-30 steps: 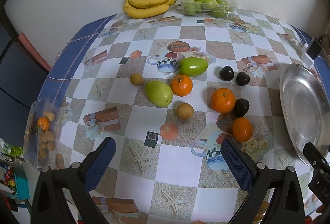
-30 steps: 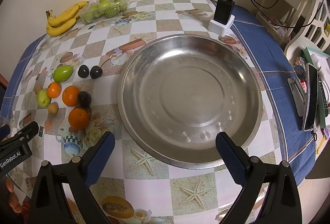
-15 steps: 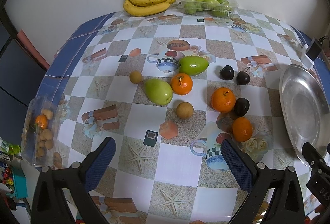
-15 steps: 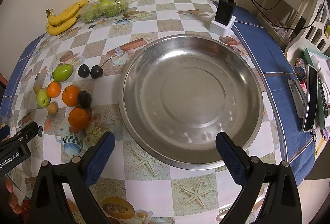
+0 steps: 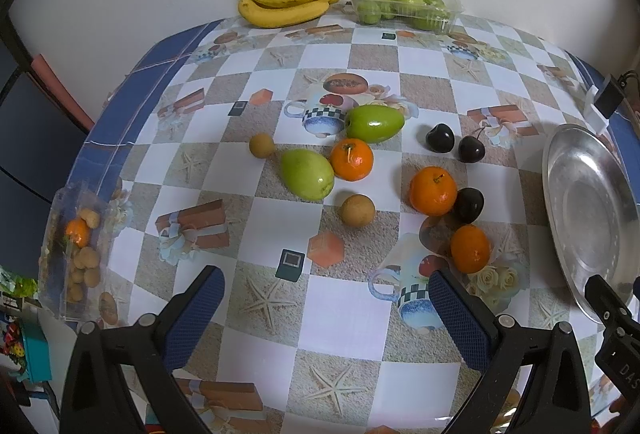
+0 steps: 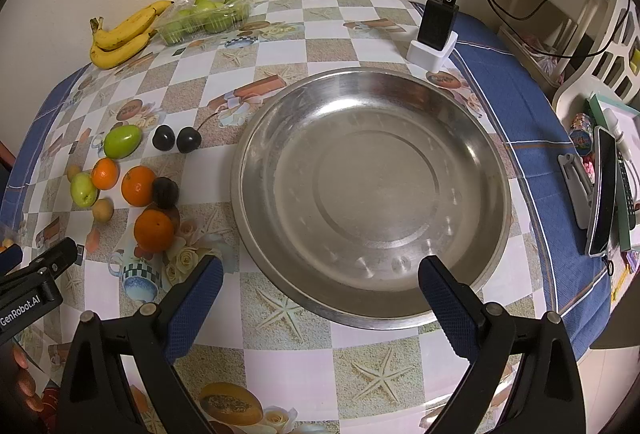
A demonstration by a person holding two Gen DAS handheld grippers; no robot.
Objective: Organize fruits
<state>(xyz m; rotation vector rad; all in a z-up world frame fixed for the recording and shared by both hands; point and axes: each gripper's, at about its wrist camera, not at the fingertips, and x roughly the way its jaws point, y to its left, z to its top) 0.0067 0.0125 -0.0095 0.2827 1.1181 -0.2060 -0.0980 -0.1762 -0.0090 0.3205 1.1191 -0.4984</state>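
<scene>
Where left gripper (image 6: 24, 290) reads "GenRobot.AI" — fingers spread

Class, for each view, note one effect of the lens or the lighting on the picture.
Left wrist view: the fisheye lens bends the checked tablecloth into a dome, and dark corners frame the picture. Right wrist view: the metal dish shows soft, dull glare, and the far wall curves.

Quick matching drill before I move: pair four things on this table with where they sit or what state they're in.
Things:
1. bananas
2. steel dish
3. small green fruits
4. left hand-held gripper

States:
A. open, holding nothing
B. in a clear plastic tray
C. loose by the wall
D. holds no fruit

Pairs: 1-C, 2-D, 3-B, 4-A
</scene>
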